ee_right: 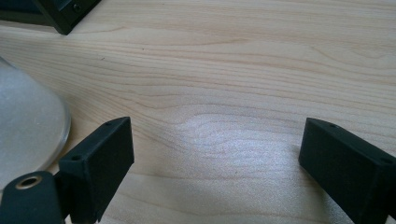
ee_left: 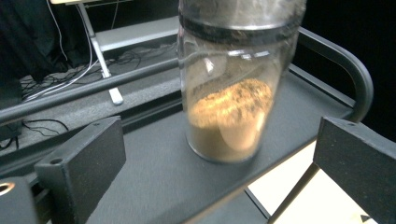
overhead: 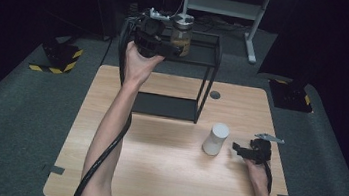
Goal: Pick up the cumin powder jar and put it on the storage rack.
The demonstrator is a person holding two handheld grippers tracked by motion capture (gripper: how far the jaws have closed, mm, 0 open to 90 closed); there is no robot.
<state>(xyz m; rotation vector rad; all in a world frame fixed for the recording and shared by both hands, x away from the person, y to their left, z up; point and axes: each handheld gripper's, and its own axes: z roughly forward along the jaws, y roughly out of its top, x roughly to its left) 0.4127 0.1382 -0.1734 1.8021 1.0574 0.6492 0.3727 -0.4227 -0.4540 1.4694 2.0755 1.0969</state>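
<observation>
A glass jar [overhead: 182,34] with brown powder and a metal lid stands on the top shelf of a black metal rack [overhead: 206,61]. In the left gripper view the jar [ee_left: 231,93] rests on the shelf just beyond the jaws, untouched. My left gripper [overhead: 171,49] is raised at the shelf, open [ee_left: 219,163]. A white cup [overhead: 216,139] stands on the wooden table [overhead: 153,176]; its frosted side [ee_right: 23,121] is at the left of the right gripper view. My right gripper [overhead: 238,148] rests low on the table right of the cup, open [ee_right: 215,158] over bare wood.
The rack's lower shelf [overhead: 166,106] sits on the back half of the table. A round hole [overhead: 215,95] is in the table right of the rack. Grey carpet surrounds the table, with a white desk frame [overhead: 250,37] behind and black-yellow striped feet [overhead: 58,61] at left.
</observation>
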